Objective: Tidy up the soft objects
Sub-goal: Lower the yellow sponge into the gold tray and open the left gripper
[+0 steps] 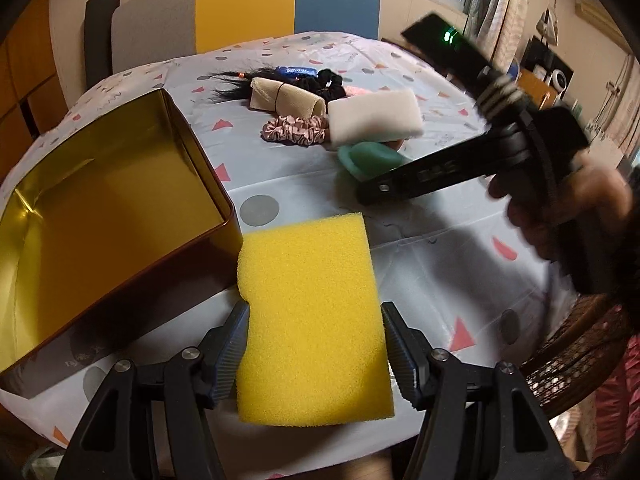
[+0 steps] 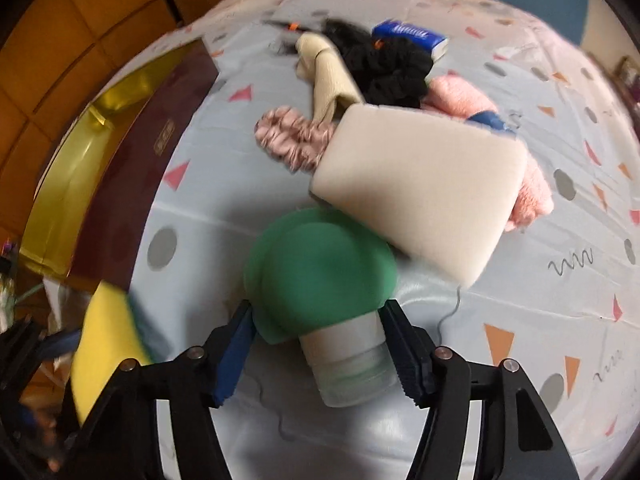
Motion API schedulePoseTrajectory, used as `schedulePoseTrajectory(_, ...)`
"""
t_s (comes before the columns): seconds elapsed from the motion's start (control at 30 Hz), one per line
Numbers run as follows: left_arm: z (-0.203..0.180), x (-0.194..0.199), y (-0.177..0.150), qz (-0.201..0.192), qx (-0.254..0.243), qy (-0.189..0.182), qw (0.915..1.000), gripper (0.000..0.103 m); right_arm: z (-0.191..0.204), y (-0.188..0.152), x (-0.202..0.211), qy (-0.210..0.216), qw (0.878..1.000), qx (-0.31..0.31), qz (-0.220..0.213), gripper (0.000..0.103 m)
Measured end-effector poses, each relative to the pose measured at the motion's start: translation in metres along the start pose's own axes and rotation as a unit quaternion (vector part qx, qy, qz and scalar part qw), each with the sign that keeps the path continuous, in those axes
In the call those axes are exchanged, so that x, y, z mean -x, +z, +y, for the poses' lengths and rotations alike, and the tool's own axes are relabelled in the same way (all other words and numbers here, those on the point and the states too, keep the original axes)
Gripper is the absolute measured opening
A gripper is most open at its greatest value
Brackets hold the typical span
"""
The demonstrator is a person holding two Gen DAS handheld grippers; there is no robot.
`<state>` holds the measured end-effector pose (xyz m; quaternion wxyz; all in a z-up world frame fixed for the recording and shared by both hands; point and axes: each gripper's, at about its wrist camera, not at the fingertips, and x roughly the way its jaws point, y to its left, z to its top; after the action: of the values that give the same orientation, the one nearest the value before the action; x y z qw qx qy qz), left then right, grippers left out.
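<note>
My left gripper is shut on a yellow sponge, gripping its two long sides just above the table, beside an open gold-lined tin box. My right gripper points steeply down at a green squeeze bottle lying on the cloth. Its pads touch the bottle's neck on both sides, above the white cap. In the left wrist view the green bottle shows past that gripper's black finger. A white foam block leans on the bottle's far side.
Behind the foam lie a pink scrunchie, a beige cloth roll, black hair pieces, a pink towel and a blue tissue pack. A chair stands at the far table edge, a wicker seat at right.
</note>
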<state>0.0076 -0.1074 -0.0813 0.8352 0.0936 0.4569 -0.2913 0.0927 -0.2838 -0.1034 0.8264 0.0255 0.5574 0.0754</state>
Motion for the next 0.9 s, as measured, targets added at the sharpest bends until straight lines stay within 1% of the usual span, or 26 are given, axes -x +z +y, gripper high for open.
schedulePoseTrajectory(0.1, -0.001, 0.014, 0.001, -0.017, -0.002, -0.008, 0.9998, 0.065, 0.004, -0.002, -0.001, -0.01, 1.0, 0.022, -0.011, 0.061)
schedulePoseTrajectory(0.2, -0.002, 0.035, 0.003, -0.041, 0.0, -0.023, 0.9989, 0.065, 0.004, -0.003, 0.0, -0.012, 0.999, 0.026, -0.014, 0.06)
schedulePoseTrajectory(0.27, 0.006, 0.053, 0.008, -0.06, 0.017, -0.03, 0.9976, 0.065, 0.005, -0.003, -0.001, -0.017, 0.999, 0.03, -0.015, 0.06)
schedulePoseTrajectory(0.33, 0.022, 0.069, 0.017, -0.079, 0.046, -0.03, 0.9954, 0.065, 0.006, -0.003, -0.001, -0.018, 0.999, 0.032, -0.015, 0.06)
schedulePoseTrajectory(0.37, 0.036, 0.077, 0.023, -0.085, 0.07, -0.025, 0.9936, 0.065, 0.006, -0.003, -0.001, -0.019, 0.999, 0.033, -0.016, 0.06)
schedulePoseTrajectory(0.43, 0.063, 0.08, 0.034, -0.083, 0.11, -0.007, 0.9904, 0.065, 0.009, -0.003, -0.003, -0.023, 0.999, 0.038, -0.016, 0.06)
schedulePoseTrajectory(0.47, 0.084, 0.079, 0.041, -0.078, 0.137, 0.006, 0.9874, 0.065, 0.01, -0.002, -0.004, -0.025, 0.999, 0.041, -0.017, 0.06)
schedulePoseTrajectory(0.53, 0.116, 0.074, 0.05, -0.067, 0.171, 0.028, 0.9825, 0.065, 0.01, -0.002, -0.004, -0.026, 0.999, 0.043, -0.018, 0.06)
schedulePoseTrajectory(0.57, 0.137, 0.069, 0.056, -0.063, 0.191, 0.043, 0.9787, 0.065, 0.01, -0.001, -0.005, -0.026, 0.999, 0.044, -0.018, 0.06)
schedulePoseTrajectory(0.63, 0.169, 0.058, 0.066, -0.049, 0.213, 0.074, 0.9729, 0.065, 0.011, -0.001, -0.005, -0.027, 0.998, 0.046, -0.018, 0.06)
schedulePoseTrajectory(0.7, 0.198, 0.046, 0.076, -0.041, 0.226, 0.097, 0.9684, 0.065, 0.012, 0.0, -0.006, -0.028, 0.998, 0.049, -0.019, 0.06)
schedulePoseTrajectory(0.8, 0.23, 0.022, 0.085, -0.017, 0.239, 0.128, 0.9625, 0.065, 0.011, -0.001, -0.004, -0.028, 0.998, 0.049, -0.02, 0.06)
schedulePoseTrajectory(0.87, 0.252, 0.006, 0.09, 0.002, 0.25, 0.139, 0.9583, 0.065, 0.011, -0.003, -0.002, -0.028, 0.998, 0.05, -0.02, 0.06)
schedulePoseTrajectory(0.9, 0.259, 0.001, 0.093, 0.005, 0.254, 0.146, 0.9562, 0.066, 0.01, -0.003, -0.002, -0.028, 0.998, 0.051, -0.02, 0.06)
